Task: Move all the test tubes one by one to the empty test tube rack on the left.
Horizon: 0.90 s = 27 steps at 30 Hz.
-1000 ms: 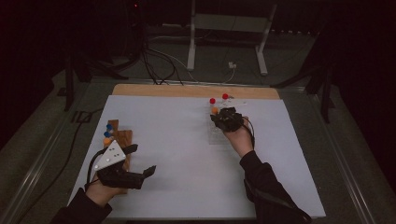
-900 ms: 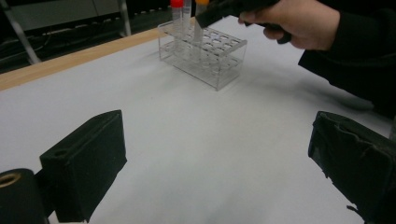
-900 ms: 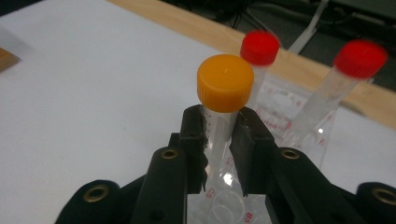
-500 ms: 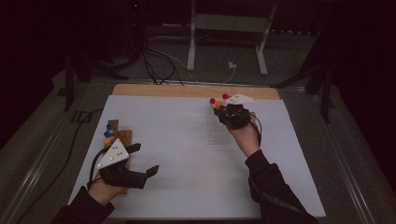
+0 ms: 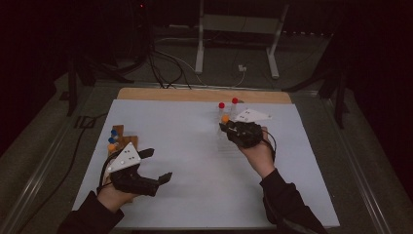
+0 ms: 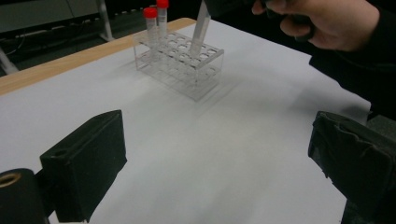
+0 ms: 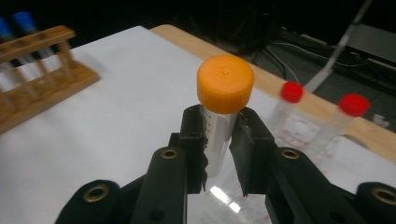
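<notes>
Right gripper view: an orange-capped clear plastic tube is seen clamped just below its cap between the two black jaws of the right gripper, with the tube's lower end apparently at the top of the clear acrylic rack at the far right of the white-covered table. In the left gripper view that tube is seen leaning, its tip at or just inside one of the rack's wells; whether it is fully clear of the well cannot be told. The main risk is judged to be a snag: if the tube were carried sideways before its tip had cleared the well, the light rack could be dragged or tipped, and the two red-capped tubes standing at its far end could be toppled. A second risk is slip, since the grip is taken on a smooth, narrow wall close under the cap; a tilt or a jolt could let the tube slide or rotate between the pads. On a path to the wooden rack with its blue-capped tubes at the table's left, the standing tubes could be struck by a low carry. The left gripper rests near that wooden rack with its jaws spread wide and nothing between them, so no support is offered to either rack.
</notes>
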Each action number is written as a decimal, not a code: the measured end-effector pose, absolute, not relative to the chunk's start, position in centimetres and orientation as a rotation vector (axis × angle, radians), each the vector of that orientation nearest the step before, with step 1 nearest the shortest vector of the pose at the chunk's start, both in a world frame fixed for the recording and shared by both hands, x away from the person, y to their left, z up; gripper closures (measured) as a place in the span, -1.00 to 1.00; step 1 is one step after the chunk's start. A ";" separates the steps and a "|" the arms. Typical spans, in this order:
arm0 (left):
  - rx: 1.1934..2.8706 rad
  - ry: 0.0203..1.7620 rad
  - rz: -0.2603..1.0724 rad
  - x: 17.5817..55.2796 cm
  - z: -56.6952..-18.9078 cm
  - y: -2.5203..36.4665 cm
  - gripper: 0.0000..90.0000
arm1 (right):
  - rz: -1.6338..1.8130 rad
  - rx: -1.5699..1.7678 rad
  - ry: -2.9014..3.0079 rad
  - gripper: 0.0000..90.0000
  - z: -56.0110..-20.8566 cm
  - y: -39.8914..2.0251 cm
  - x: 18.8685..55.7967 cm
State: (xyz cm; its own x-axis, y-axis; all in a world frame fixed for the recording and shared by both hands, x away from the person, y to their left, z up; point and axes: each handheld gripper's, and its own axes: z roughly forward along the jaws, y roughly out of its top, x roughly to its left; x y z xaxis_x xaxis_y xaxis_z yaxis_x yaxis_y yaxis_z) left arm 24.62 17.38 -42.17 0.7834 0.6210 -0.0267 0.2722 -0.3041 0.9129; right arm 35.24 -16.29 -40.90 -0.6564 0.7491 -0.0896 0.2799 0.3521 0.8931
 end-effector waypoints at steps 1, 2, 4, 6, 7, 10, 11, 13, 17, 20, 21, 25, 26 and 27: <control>1.895 0.679 0.403 24.7 -42.1 17.3 -0.89 | 1.266 0.883 2.136 0.66 -41.1 -16.2 34.9; 1.895 0.674 0.394 24.7 -42.1 17.2 -0.89 | 1.263 0.873 2.148 0.66 -41.2 -16.0 34.6; 1.899 0.668 0.400 24.7 -41.9 16.9 -0.89 | 1.265 0.856 2.168 0.66 -41.6 -15.8 34.0; 1.902 0.655 0.397 24.6 -41.8 16.7 -0.89 | 1.264 0.839 2.189 0.66 -42.0 -15.5 33.3; 1.904 0.652 0.397 24.6 -41.7 16.6 -0.89 | 1.268 0.834 2.197 0.66 -42.2 -15.3 33.0; 1.902 0.643 0.397 24.6 -41.5 16.4 -0.88 | 1.274 0.812 2.226 0.66 -42.8 -15.0 32.0; 1.901 0.643 0.395 24.6 -41.5 16.3 -0.88 | 1.279 0.809 2.239 0.66 -43.0 -14.8 31.7; 1.902 0.635 0.392 24.7 -41.4 16.0 -0.88 | 1.279 0.793 2.256 0.66 -43.4 -14.6 31.0; 1.898 0.623 0.389 24.9 -41.2 15.4 -0.87 | 1.292 0.778 2.286 0.66 -44.0 -14.4 30.0; 1.903 0.598 0.390 25.0 -41.1 14.6 -0.83 | 1.293 0.760 2.317 0.66 -44.5 -14.1 29.4; 1.906 0.588 0.387 25.0 -41.1 14.3 -0.83 | 1.293 0.751 2.324 0.66 -44.6 -13.9 29.2; 1.910 0.559 0.369 25.1 -41.0 13.5 -0.74 | 1.293 0.722 2.356 0.66 -45.0 -13.2 28.5; 1.906 0.558 0.367 25.2 -41.0 13.3 -0.72 | 1.289 0.708 2.361 0.66 -45.0 -13.1 28.3; 1.904 0.550 0.365 25.2 -41.0 13.1 -0.68 | 1.291 0.706 2.368 0.66 -45.1 -12.9 28.2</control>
